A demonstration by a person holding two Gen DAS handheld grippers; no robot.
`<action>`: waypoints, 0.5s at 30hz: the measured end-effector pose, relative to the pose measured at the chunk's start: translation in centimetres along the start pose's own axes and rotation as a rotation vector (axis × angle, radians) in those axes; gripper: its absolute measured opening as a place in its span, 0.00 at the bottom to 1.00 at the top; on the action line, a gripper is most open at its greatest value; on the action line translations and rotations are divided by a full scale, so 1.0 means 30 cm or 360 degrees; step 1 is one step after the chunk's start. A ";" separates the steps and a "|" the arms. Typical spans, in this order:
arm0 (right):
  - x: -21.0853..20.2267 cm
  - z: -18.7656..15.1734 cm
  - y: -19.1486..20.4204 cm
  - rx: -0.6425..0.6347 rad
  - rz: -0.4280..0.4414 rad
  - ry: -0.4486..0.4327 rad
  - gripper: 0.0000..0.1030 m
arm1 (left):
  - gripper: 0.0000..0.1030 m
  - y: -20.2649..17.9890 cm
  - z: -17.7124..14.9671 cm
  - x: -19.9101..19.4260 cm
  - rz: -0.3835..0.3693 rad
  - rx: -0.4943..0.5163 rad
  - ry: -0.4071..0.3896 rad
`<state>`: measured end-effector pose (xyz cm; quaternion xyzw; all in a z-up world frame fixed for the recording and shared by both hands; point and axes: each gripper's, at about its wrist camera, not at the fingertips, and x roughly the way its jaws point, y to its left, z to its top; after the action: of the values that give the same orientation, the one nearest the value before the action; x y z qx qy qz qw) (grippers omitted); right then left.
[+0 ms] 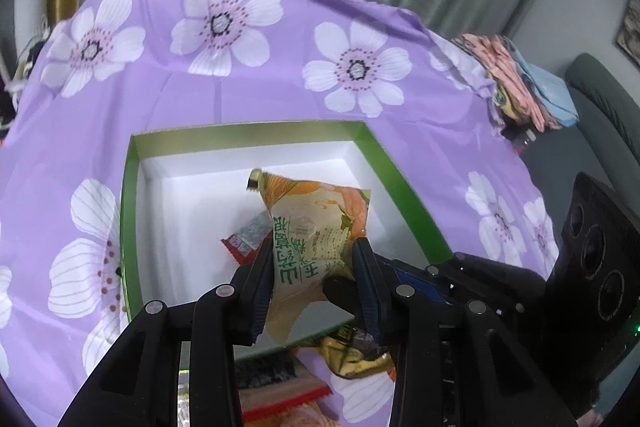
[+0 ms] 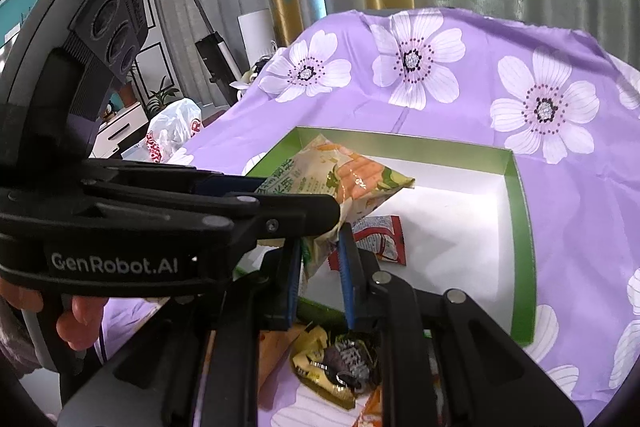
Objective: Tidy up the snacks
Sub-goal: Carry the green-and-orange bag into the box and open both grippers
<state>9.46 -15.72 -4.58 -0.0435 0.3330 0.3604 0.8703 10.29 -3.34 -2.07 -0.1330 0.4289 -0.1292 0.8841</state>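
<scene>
Left gripper [image 1: 314, 259] clamps an orange-green snack packet [image 1: 316, 211] above the green-rimmed box [image 1: 404, 179], right gripper [image 2: 320, 263] loosely pinches its corner, red packet [image 2: 380, 239] inside the box

"GenRobot.AI" on left gripper [image 2: 340, 215]

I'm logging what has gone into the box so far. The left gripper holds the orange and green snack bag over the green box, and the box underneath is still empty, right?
Not quite. The left gripper does hold the snack bag over the green box, but the box is not empty: a red snack packet already lies on its white floor, clearest in the right wrist view.
</scene>
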 end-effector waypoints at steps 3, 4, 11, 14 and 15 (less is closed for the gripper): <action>0.031 0.001 -0.010 0.0037 -0.0032 0.0031 0.30 | 0.38 0.029 0.005 0.022 0.0054 -0.0049 0.0008; 0.038 0.000 -0.013 0.0046 -0.0050 0.0034 0.37 | 0.40 0.041 0.004 0.026 0.0077 -0.0068 0.0007; 0.010 -0.029 -0.030 0.0070 -0.0104 0.0035 0.47 | 0.73 0.122 0.007 -0.026 0.0113 -0.0197 -0.0023; -0.035 -0.045 -0.035 0.0098 -0.0116 0.0008 0.52 | 0.79 0.150 0.002 -0.080 0.0118 -0.0242 -0.0070; -0.055 -0.052 -0.035 0.0108 -0.0111 -0.0007 0.53 | 0.80 0.159 -0.003 -0.102 0.0123 -0.0257 -0.0088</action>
<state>8.44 -17.95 -4.95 -0.0248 0.3414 0.3185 0.8840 8.93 2.15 -1.55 -0.1907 0.4182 -0.0564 0.8863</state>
